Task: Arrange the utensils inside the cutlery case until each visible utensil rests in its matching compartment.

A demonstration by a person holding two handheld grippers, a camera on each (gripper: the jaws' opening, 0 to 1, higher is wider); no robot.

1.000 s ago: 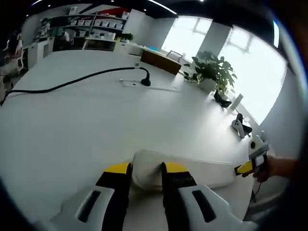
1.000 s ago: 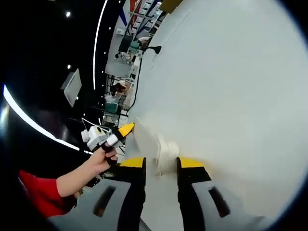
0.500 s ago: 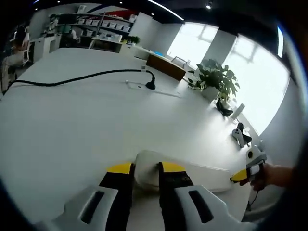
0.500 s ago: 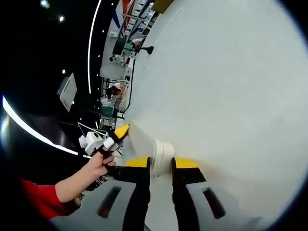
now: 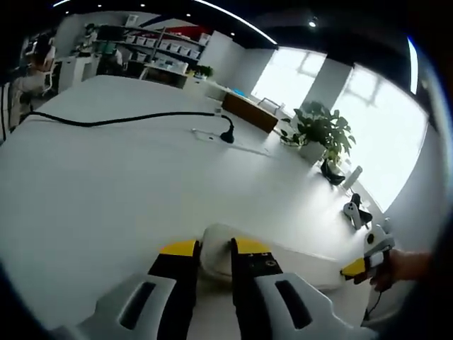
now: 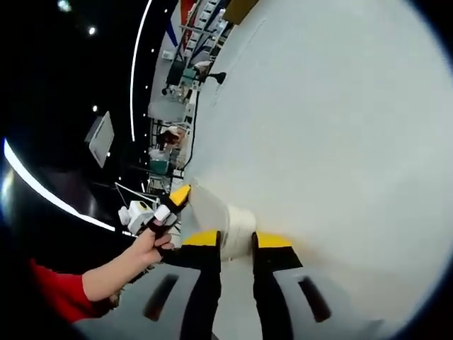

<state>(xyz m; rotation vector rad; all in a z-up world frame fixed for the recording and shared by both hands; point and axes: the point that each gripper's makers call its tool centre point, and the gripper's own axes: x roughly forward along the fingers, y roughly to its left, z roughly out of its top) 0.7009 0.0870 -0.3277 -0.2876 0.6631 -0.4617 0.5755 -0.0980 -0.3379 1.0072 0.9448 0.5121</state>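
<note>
I've got the white cutlery case point(image 5: 269, 258) lying on the white table point(image 5: 106, 191), w/ my left gripper point(image 5: 214, 248) clamped on one rounded end, jaws nearly together. My right gripper point(image 6: 237, 241) pinches the opp. end of the case point(image 6: 230, 223) the same way. Black cable point(image 5: 120, 119) runs well beyond the case, potted plant point(image 5: 318, 131) farther still.

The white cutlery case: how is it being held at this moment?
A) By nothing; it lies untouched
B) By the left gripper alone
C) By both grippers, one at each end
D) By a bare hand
C: the left gripper clamps one rounded end of the white cutlery case, and the right gripper clamps the other end.
</note>
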